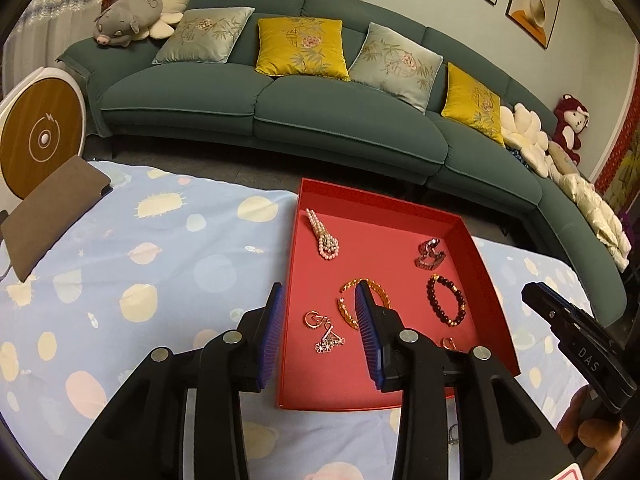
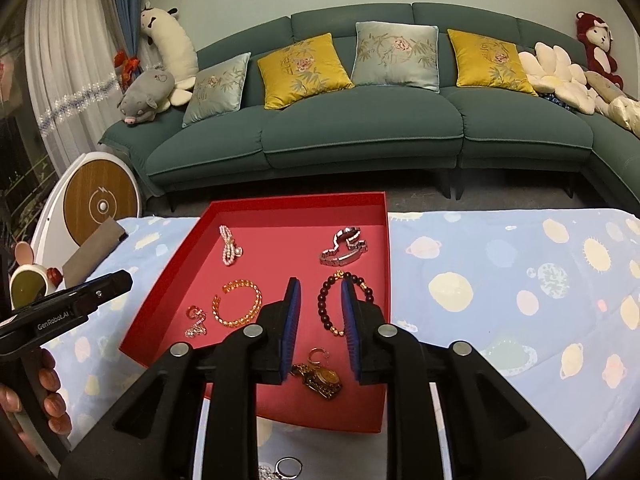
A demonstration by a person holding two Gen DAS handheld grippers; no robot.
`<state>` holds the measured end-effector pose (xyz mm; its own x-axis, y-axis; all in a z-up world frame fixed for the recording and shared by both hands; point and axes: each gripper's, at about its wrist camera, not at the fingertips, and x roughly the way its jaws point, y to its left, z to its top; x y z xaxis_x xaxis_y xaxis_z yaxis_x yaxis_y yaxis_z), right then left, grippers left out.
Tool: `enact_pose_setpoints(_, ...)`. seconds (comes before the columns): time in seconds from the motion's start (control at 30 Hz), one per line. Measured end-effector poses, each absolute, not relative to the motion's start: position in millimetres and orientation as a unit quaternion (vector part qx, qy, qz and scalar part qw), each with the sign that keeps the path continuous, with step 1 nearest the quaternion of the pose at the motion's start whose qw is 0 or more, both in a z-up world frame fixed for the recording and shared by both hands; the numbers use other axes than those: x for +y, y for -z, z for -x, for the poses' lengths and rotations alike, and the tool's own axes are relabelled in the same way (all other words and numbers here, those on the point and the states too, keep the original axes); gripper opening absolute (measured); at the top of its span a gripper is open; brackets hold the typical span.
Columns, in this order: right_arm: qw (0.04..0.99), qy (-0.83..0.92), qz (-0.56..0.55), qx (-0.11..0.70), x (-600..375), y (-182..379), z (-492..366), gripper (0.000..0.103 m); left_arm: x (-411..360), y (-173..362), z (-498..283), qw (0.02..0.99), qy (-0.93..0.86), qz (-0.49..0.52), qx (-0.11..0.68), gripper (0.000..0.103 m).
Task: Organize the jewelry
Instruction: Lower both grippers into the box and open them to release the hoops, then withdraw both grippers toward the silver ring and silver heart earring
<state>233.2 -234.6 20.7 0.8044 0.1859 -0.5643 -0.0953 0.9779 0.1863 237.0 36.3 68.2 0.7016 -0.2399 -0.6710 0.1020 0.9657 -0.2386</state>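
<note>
Right tongs [image 2: 319, 332], held open and empty, are hung just above the gold watch [image 2: 320, 378] at the red tray's [image 2: 256, 208] near end.

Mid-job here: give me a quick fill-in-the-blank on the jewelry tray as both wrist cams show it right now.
1. The jewelry lies in a shallow tray coloured ____.
2. The pearl strand lies nearer the tray's ____ wall than the gold watch does.
3. Both the left gripper and the right gripper have their jaws ____.
4. The dark bead bracelet lies to the ____ of the gold bangle.

Missing: red; far; open; right
</note>
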Motion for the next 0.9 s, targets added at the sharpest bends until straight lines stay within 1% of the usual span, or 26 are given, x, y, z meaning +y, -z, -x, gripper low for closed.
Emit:
enact_pose_setpoints(0.03, 0.949, -0.076, -0.077, 0.297, -236, -25, -230, 0.029, 39, -73, -234, 0.919, 0.093, 0.095, 0.370, 0.035)
enact_pose_setpoints(0.07, 0.950, -0.079, -0.079, 0.291, -237, -31, -226, 0.030, 40, -77, -232, 0.921, 0.093, 0.097, 0.366, 0.035)
enact_pose_setpoints(0.17, 0.954, -0.087, -0.082, 0.276, -238, -44, -212, 0.030, 42, -85, -221, 0.924, 0.097, 0.094, 0.358, 0.037)
enact_pose_setpoints(0.23, 0.954, -0.094, -0.088, 0.271, -240, -48, -203, 0.031, 42, -86, -213, 0.924, 0.100, 0.091, 0.357, 0.041)
enact_pose_setpoints(0.33, 0.952, -0.102, -0.085, 0.275, -240, -48, -190, 0.033, 40, -83, -199, 0.922, 0.106, 0.083, 0.363, 0.041)
enact_pose_setpoints(0.53, 0.937, -0.114, -0.071, 0.323, -239, -19, -163, 0.034, 29, -75, -172, 0.917, 0.122, 0.069, 0.373, 0.042)
enact_pose_setpoints(0.7, 0.921, -0.122, -0.052, 0.366, -229, 15, -148, 0.034, 6, -53, -153, 0.905, 0.141, 0.029, 0.401, 0.042)
enact_pose_setpoints(0.87, 0.914, -0.123, -0.027, 0.386, -218, 37, -145, 0.034, -6, -38, -140, 0.897, 0.154, 0.007, 0.414, 0.043)
enact_pose_setpoints(0.9, 0.913, -0.123, -0.026, 0.389, -217, 40, -147, 0.034, -7, -36, -139, 0.896, 0.155, 0.002, 0.416, 0.044)
